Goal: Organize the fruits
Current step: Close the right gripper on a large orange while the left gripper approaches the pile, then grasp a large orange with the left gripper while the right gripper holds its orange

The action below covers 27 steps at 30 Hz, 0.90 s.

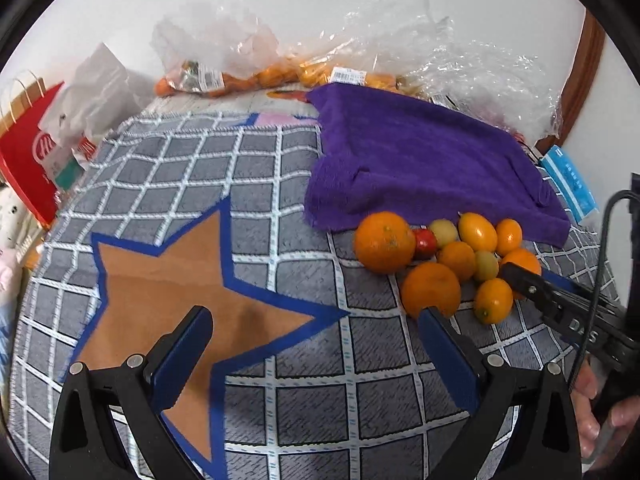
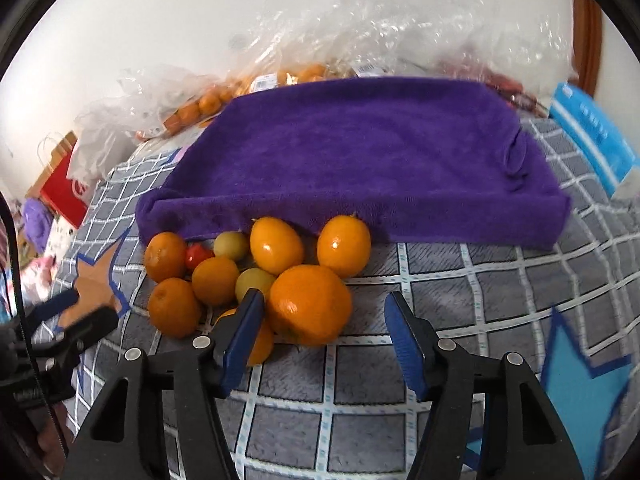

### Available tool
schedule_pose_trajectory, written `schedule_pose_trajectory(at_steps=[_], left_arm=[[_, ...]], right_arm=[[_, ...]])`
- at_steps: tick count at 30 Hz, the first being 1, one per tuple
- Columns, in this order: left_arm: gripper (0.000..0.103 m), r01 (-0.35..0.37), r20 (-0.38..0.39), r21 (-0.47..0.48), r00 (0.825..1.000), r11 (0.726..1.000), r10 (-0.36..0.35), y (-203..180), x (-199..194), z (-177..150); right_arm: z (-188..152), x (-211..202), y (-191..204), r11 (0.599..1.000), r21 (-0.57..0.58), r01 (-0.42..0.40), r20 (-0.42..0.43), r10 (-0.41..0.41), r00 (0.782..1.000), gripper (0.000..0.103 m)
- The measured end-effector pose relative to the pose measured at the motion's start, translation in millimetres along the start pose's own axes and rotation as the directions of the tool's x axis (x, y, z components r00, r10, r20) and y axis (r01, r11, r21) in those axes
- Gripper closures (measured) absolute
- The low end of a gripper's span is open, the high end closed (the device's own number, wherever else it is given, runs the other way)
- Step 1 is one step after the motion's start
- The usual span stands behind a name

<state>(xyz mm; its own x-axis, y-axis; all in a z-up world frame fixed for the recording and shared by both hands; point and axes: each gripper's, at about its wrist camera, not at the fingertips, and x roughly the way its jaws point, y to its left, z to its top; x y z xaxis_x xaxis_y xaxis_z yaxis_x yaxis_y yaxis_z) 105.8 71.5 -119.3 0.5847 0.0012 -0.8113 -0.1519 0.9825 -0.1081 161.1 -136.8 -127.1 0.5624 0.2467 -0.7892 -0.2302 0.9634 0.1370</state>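
Note:
A pile of fruit lies on the grey checked cloth at the front edge of a purple towel (image 1: 424, 160) (image 2: 360, 160). It holds oranges (image 1: 385, 241), a small red tomato (image 1: 425, 242) (image 2: 197, 256), yellow-green fruits (image 2: 231, 245) and kumquats (image 2: 344, 246). My left gripper (image 1: 314, 318) is open and empty over the brown star patch, left of the pile. My right gripper (image 2: 324, 304) is open, its jaws around a large orange (image 2: 310, 304) without closing on it. The right gripper also shows in the left wrist view (image 1: 532, 284).
Clear plastic bags with more oranges (image 1: 224, 80) (image 2: 208, 104) lie behind the towel by the wall. A red paper bag (image 1: 28, 160) stands at the left. A blue packet (image 1: 568, 182) (image 2: 592, 136) lies right of the towel.

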Motion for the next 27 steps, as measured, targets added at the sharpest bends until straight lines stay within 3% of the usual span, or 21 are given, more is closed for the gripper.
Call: schedule_pose_trajectory(at_steps=[1,6,13,18,19,21,27], left_arm=[[0.002,0.016,-0.003,-0.003,1.0,1.0,-0.016,-0.4,1.4,-0.9],[0.006,0.103,0.008,0.011,0.995,0.995,-0.103,-14.4,1.5,-1.9],[0.024,0.141,-0.018,0.063,0.99,0.988,-0.14,-49.4,21.0,-2.8],[0.049,0.155,-0.003,0.064,0.988,0.986,-0.155,-61.7,27.2,-2.5],[0.062,0.128,0.006,0.071,0.992,0.989,-0.128,-64.1,27.3,-2.2],[0.064,0.096,0.019,0.089,0.995,0.991,-0.099,-66.0,27.7,-2.7],[0.064,0.12,0.065,0.068,0.99,0.99,-0.124,-59.2,25.4,-8.7]], right_arm=[[-0.4,5.0,-1.2,1.0,0.002,-0.024,-0.025,0.025,0.999,0.059],[-7.4,-8.0,-12.0,1.0,0.009,-0.021,0.001,0.021,1.0,0.059],[-27.1,-35.4,-49.6,0.99,0.021,0.139,0.067,-0.14,0.988,0.059],[-36.0,-33.2,-61.4,0.993,0.044,0.106,0.065,-0.109,0.992,0.059],[-36.9,-32.8,-60.5,0.993,0.042,0.107,0.075,-0.11,0.991,0.059],[-39.8,-32.7,-59.2,0.992,0.03,0.121,0.09,-0.123,0.988,0.059],[-41.6,-28.4,-56.9,0.991,0.01,0.133,0.093,-0.134,0.987,0.059]])
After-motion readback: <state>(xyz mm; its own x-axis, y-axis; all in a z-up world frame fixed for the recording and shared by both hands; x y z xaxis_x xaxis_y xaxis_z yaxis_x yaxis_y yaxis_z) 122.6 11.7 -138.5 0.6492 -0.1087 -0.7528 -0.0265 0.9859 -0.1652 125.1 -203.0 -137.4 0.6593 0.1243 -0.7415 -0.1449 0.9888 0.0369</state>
